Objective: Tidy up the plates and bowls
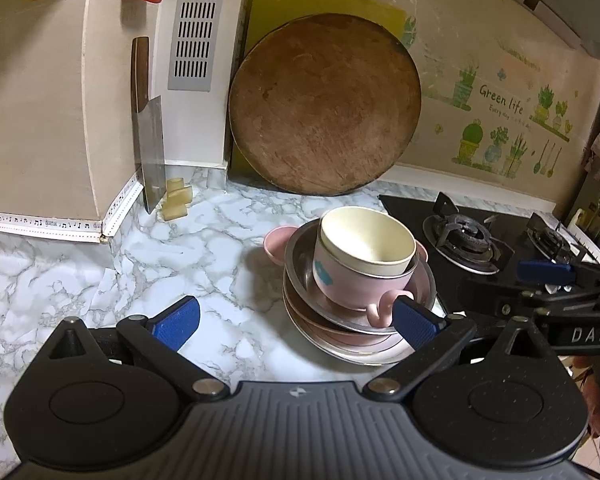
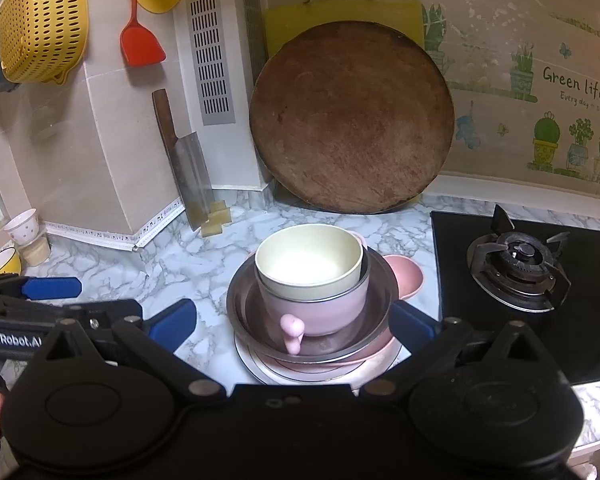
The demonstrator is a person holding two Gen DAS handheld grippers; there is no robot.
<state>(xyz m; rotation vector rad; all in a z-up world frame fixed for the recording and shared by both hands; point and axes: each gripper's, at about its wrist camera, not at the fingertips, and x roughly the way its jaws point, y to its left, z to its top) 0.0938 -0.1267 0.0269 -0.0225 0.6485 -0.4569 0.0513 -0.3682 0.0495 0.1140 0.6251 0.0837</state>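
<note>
Stacked mid-tabletop (image 2: 188,264), just left of the stove (image 2: 500,320): cream bowl (image 2: 308,266) inside pink handled bowl (image 2: 320,312), on steel dish (image 2: 240,308) and plates (image 2: 260,368). Left gripper (image 1: 296,320) spread wide, near-left of stack. Right gripper (image 2: 292,326) fingers (image 2: 172,320) apart, straddling the stack, gripping nothing.

bare marble counter (image 1: 172,264) left of dish stack (image 1: 356,312); stove (image 1: 464,236) right
</note>
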